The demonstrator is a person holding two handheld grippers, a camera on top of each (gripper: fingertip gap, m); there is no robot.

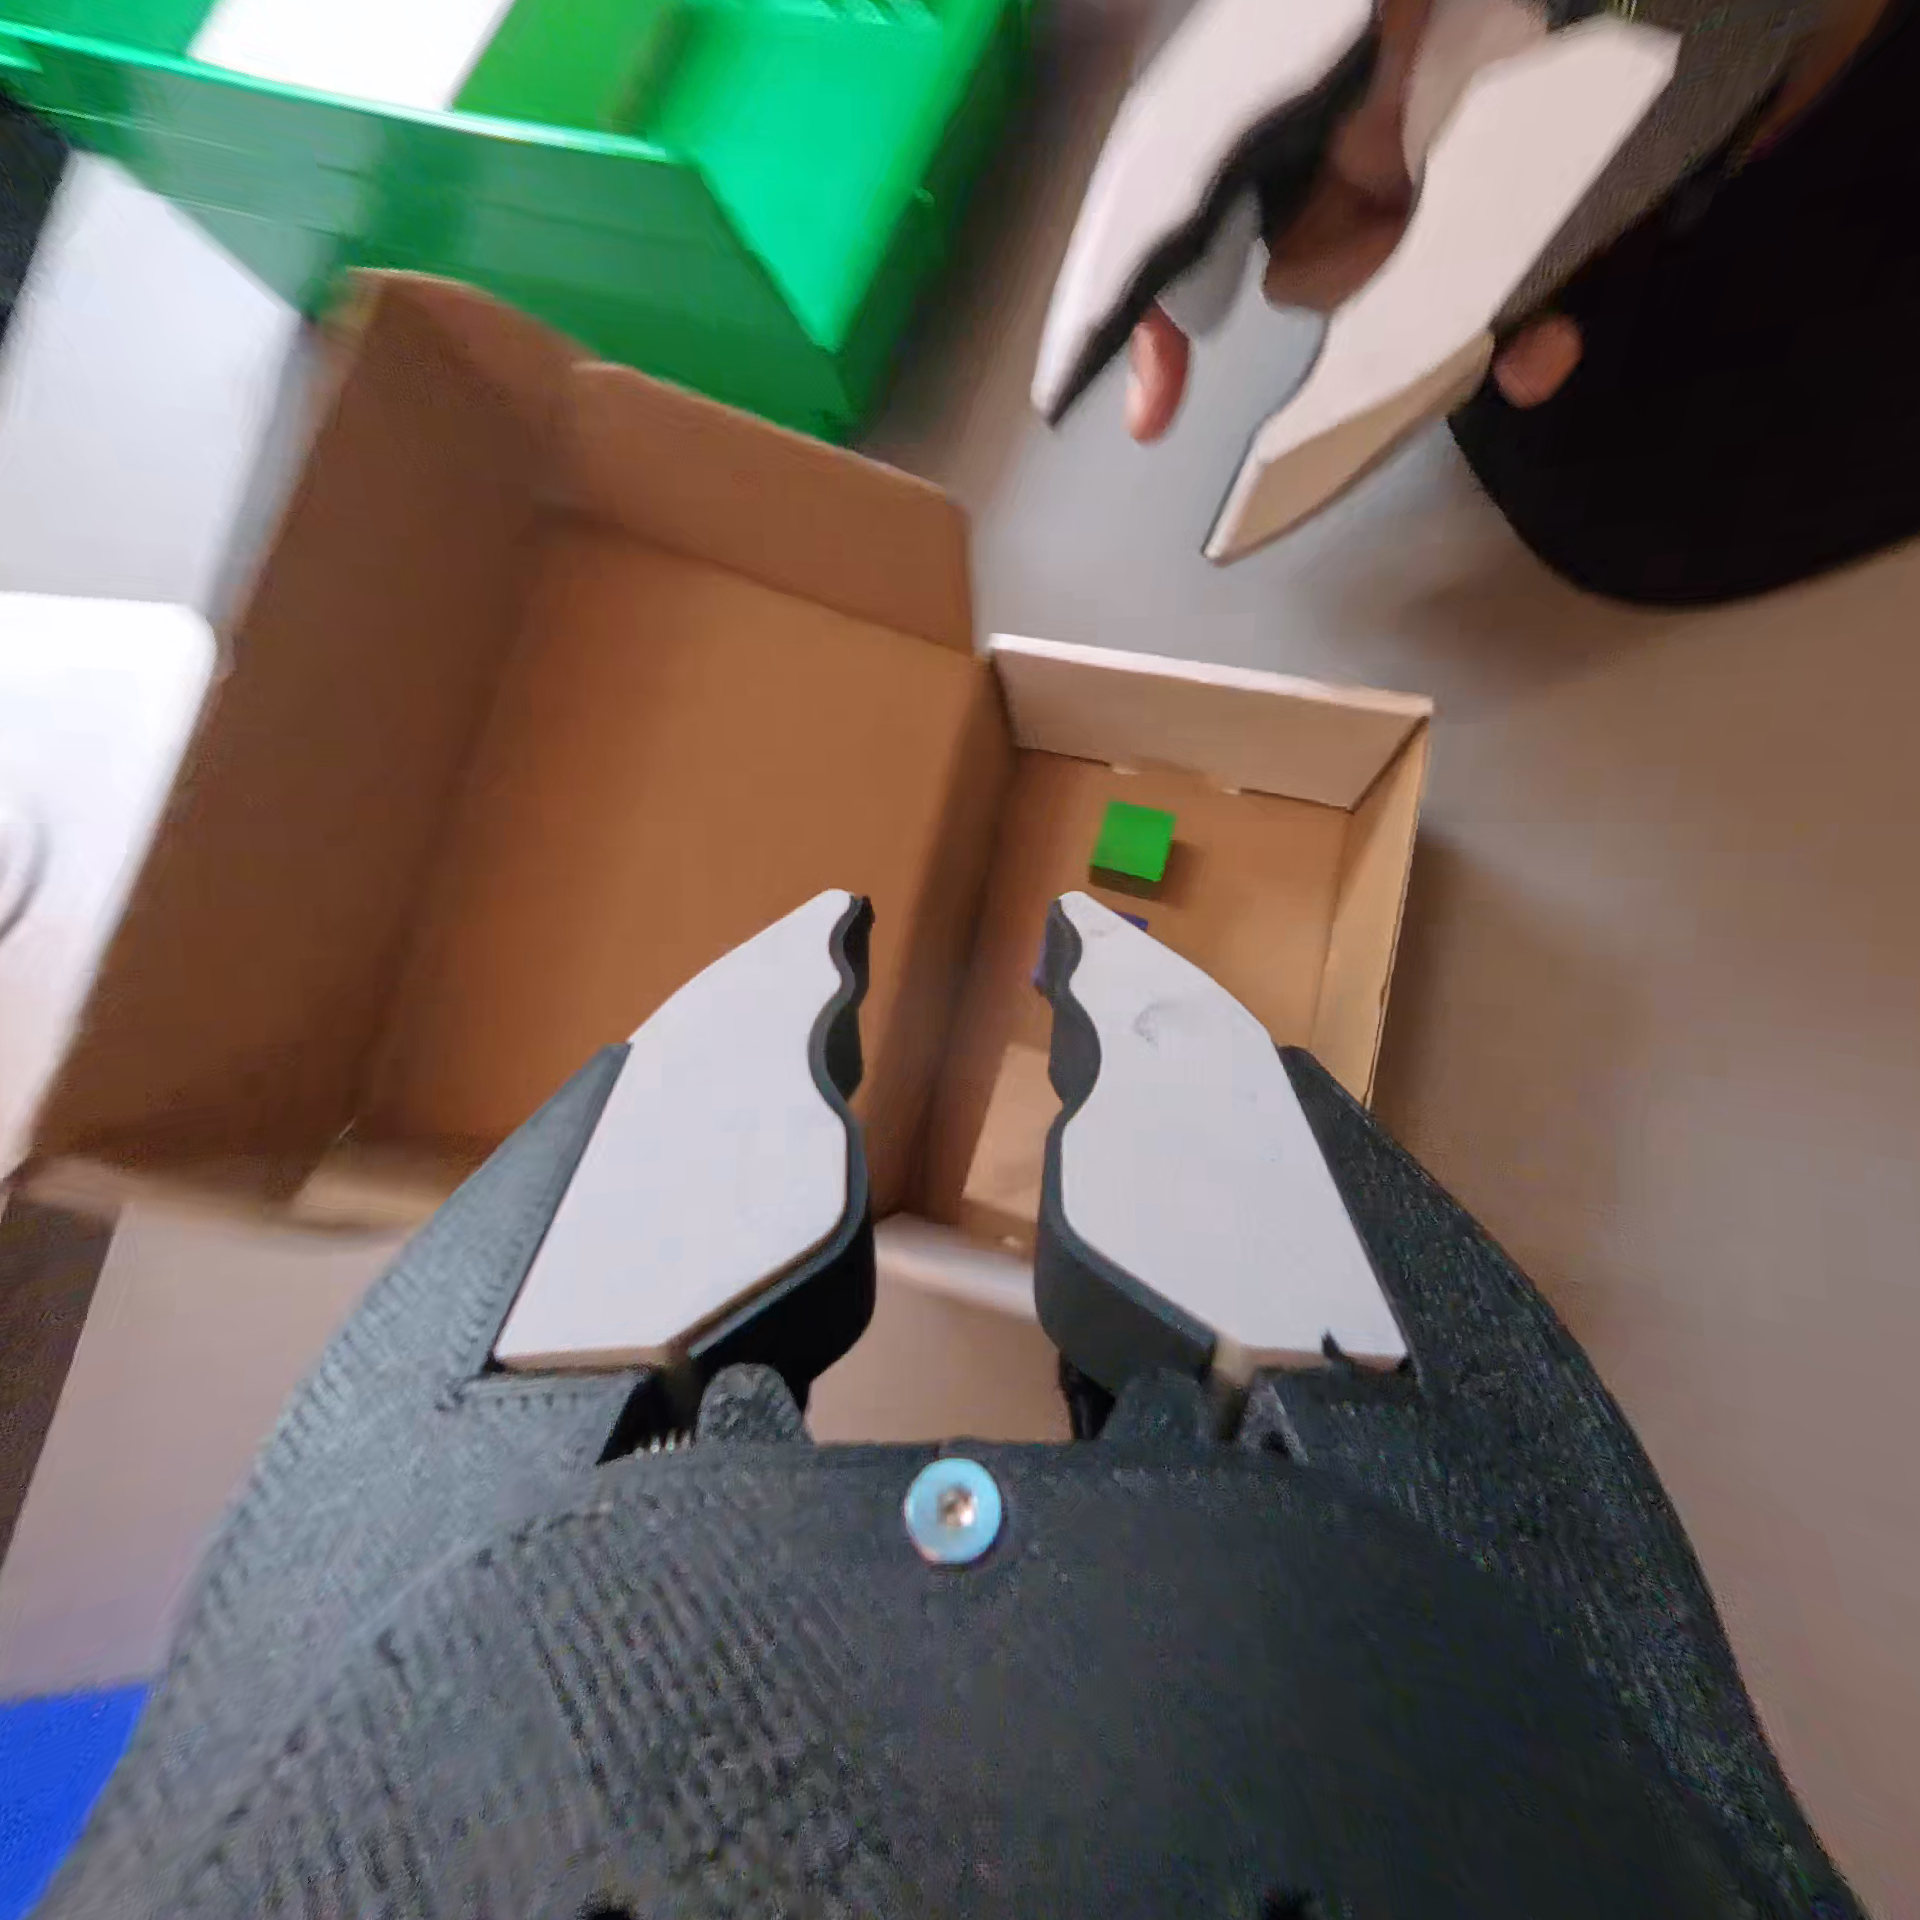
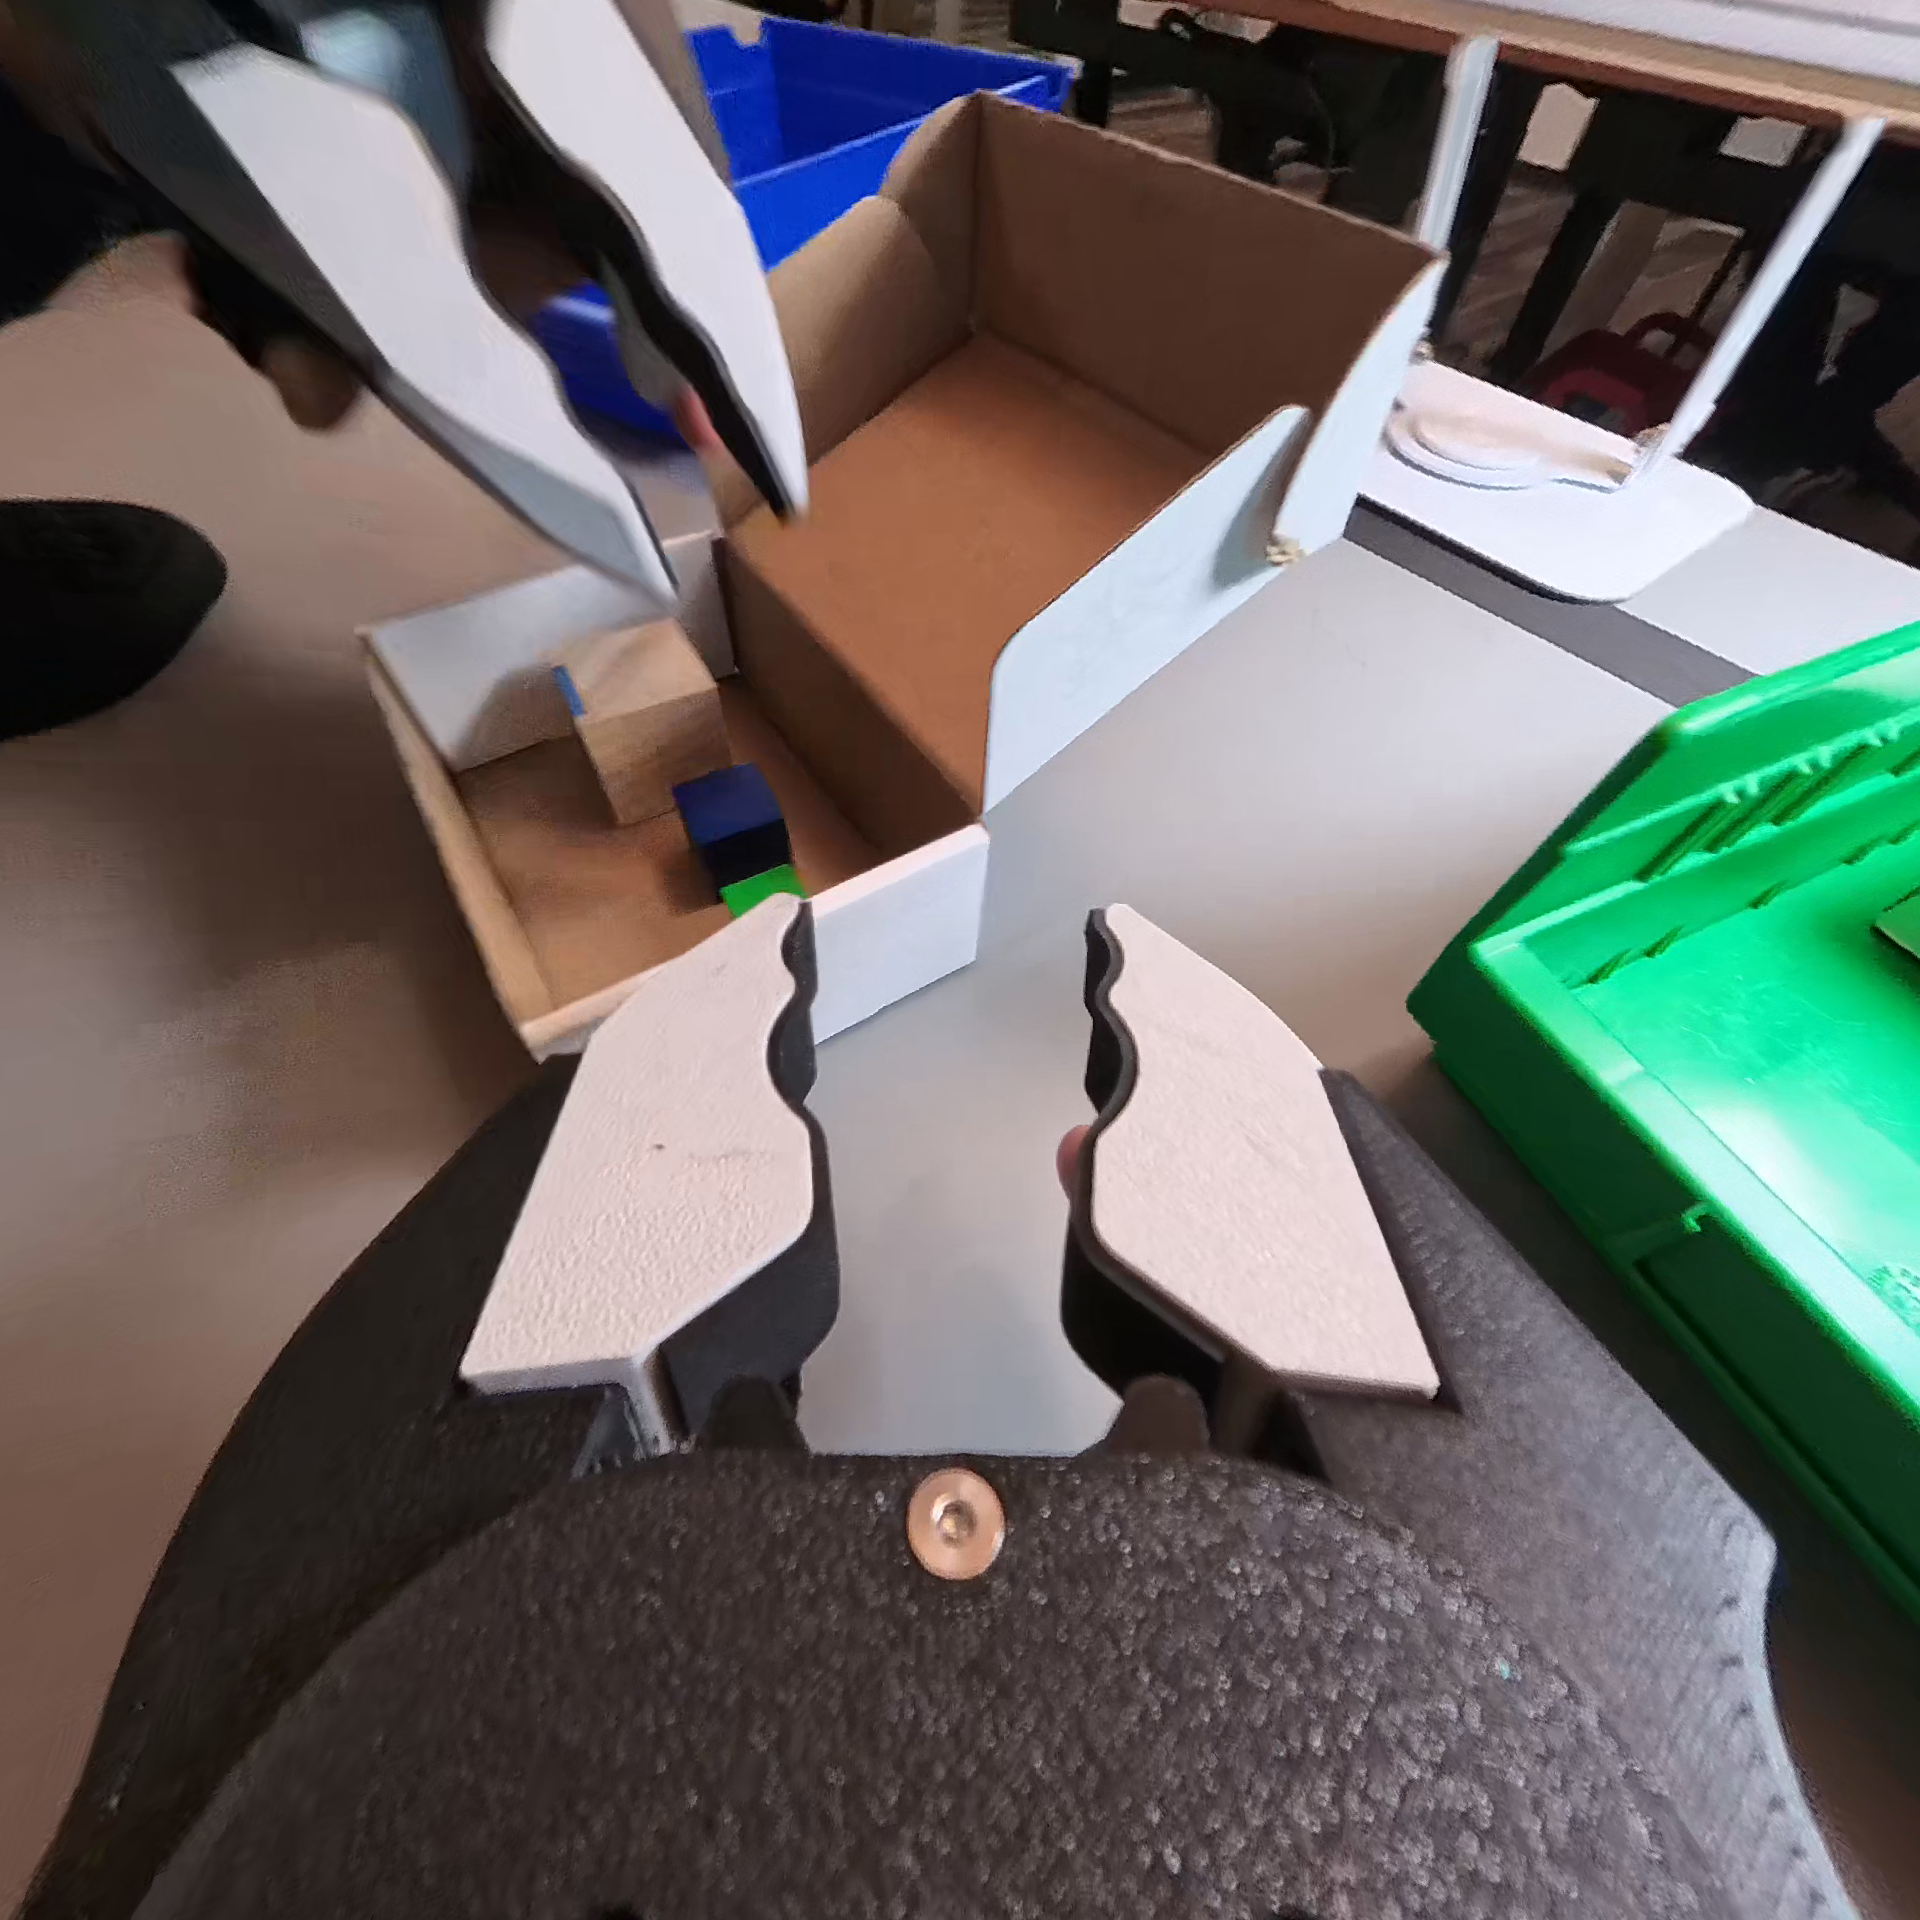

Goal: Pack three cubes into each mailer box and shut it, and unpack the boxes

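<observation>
The mailer box [image 2: 914, 935] is of corrugated cardboard, brown inside and white outside, and it stands open on the smooth grey table [image 2: 1195, 748] with its lid [image 2: 987, 540] raised. In its shallow tray lie a pale wooden cube [image 2: 649, 722], a glossy dark blue cube [image 2: 727, 816] and a green cube [image 2: 764, 888], close together. The left gripper [image 1: 961, 920], with grey plates and wavy black pads, hangs released above the tray, holding nothing. The right gripper [image 2: 945, 925] is also spread and empty, over the table beside the box. A ribbed green plastic bin [image 2: 1683, 1018] stands near. No writing is readable.
</observation>
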